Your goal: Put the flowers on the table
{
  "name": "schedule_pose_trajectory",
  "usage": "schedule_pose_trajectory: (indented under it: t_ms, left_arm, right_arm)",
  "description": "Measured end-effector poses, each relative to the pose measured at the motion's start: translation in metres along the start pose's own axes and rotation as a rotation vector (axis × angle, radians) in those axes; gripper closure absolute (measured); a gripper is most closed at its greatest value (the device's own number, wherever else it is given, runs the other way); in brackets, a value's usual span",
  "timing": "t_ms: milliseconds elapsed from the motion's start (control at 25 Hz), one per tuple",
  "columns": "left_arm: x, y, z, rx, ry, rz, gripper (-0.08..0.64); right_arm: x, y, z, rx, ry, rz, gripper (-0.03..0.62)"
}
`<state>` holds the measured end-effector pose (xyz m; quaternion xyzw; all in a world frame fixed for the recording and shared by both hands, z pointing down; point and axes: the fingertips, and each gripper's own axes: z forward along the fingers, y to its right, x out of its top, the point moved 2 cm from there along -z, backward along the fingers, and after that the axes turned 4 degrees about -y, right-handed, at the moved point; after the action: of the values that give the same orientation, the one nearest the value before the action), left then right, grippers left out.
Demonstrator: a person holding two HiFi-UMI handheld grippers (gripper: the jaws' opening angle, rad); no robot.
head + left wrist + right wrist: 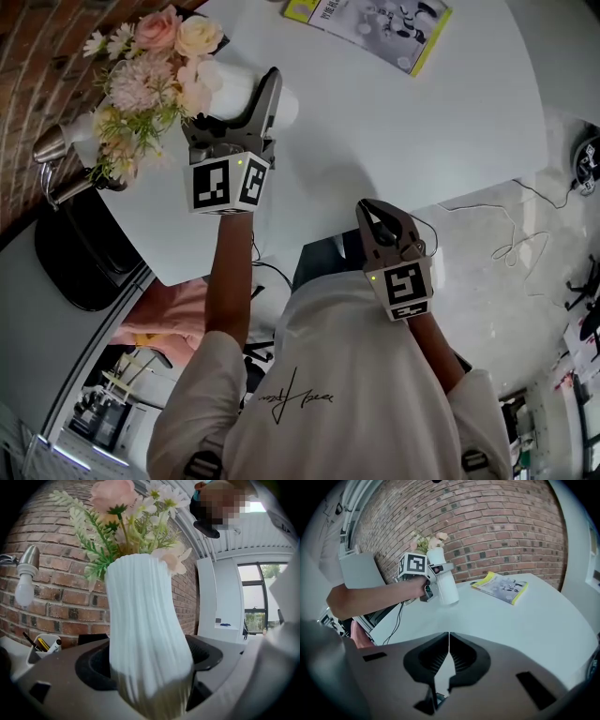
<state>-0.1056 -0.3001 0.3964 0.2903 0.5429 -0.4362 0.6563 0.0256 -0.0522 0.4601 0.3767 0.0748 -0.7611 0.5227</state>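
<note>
My left gripper [246, 108] clamps the white ribbed vase [145, 620] at eleven o'clock, pink and white flowers [126, 513] standing in it; my right gripper [447, 644] has its jaws together, empty.

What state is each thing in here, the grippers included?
left gripper: shut on the vase, jaws wide.
right gripper: shut, empty.
vase: held roughly upright over the table; whether its base touches is unclear.
flowers: standing in the vase.
booklet: closed, flat on the table.
</note>
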Motion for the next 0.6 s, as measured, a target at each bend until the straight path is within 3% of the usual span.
schedule_pose_trajectory:
  t_ms: [160,600]
  left_arm:
    - [0.002,0.008,0.017,0.022,0.006,0.029,0.112]
    - [-0.003,0.016,0.024,0.057,0.027,0.05,0.112]
  right_arm:
    - [0.009,0.011,-0.001,0.059,0.032,-0.003,0.566]
    - [0.07,0.046,0.015,0.025,0.202,-0.069,0.566]
